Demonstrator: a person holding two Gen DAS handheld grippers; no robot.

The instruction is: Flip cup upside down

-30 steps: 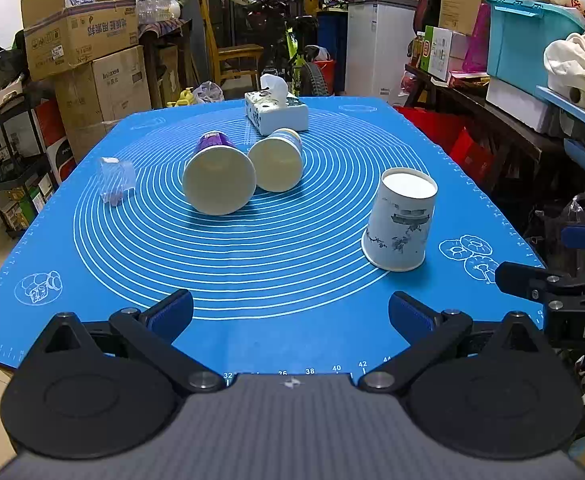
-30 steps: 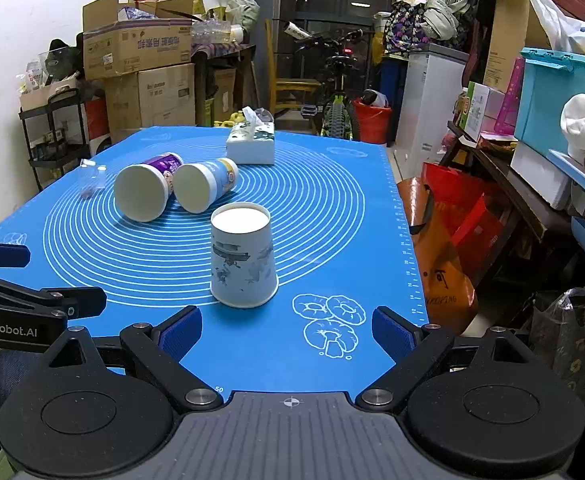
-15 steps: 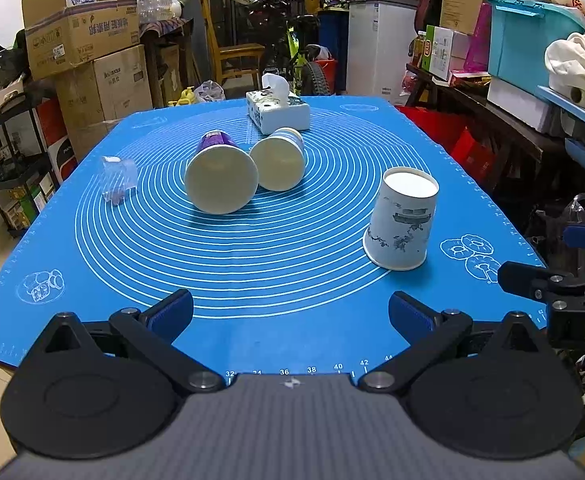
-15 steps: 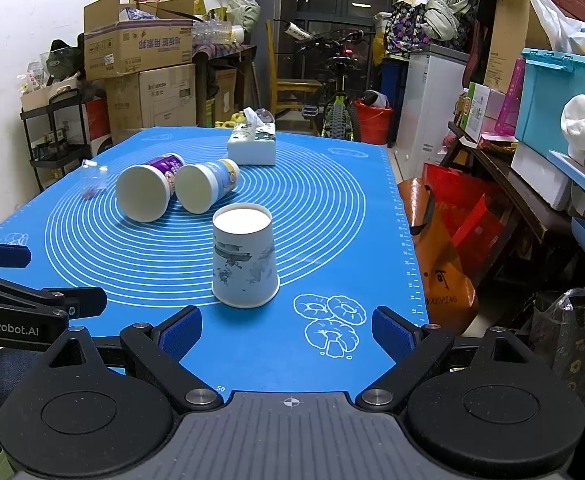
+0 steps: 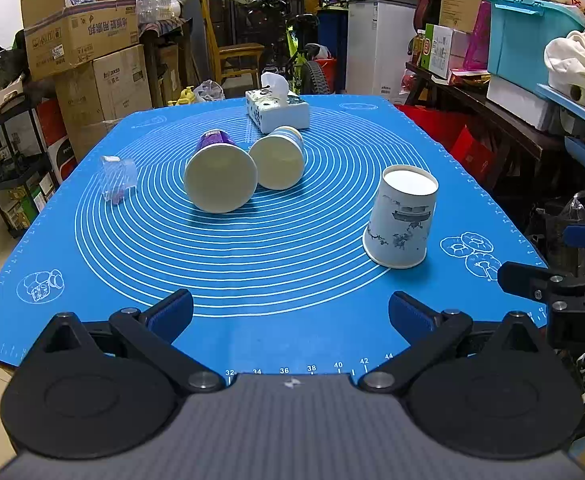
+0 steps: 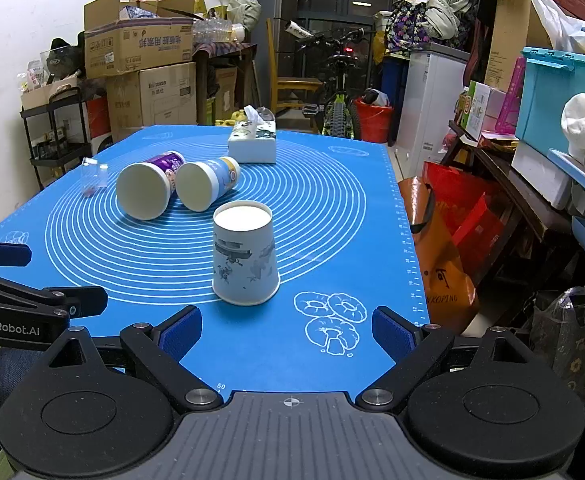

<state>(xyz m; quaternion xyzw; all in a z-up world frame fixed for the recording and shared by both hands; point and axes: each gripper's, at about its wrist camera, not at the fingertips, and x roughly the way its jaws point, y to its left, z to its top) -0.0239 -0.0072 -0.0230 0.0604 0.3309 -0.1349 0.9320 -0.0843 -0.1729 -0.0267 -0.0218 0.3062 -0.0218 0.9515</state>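
A white paper cup with grey-blue prints (image 5: 400, 220) (image 6: 245, 260) stands upside down on the blue mat, its wide rim on the mat and its flat base up. Two more cups lie on their sides further back: a purple one (image 5: 218, 176) (image 6: 146, 188) and a blue-and-white one (image 5: 279, 158) (image 6: 204, 184), touching each other. My left gripper (image 5: 290, 316) is open and empty at the mat's near edge. My right gripper (image 6: 286, 332) is open and empty, just in front of the upside-down cup.
A tissue box (image 5: 277, 110) (image 6: 252, 142) stands at the back of the blue mat (image 5: 292, 280). A small clear plastic cup (image 5: 116, 178) stands at the left. Cardboard boxes (image 5: 80, 36), a bicycle (image 6: 336, 92) and shelves with bins (image 6: 556, 96) surround the table.
Both grippers have drifted very slightly; the cups have not moved and both grippers stay open.
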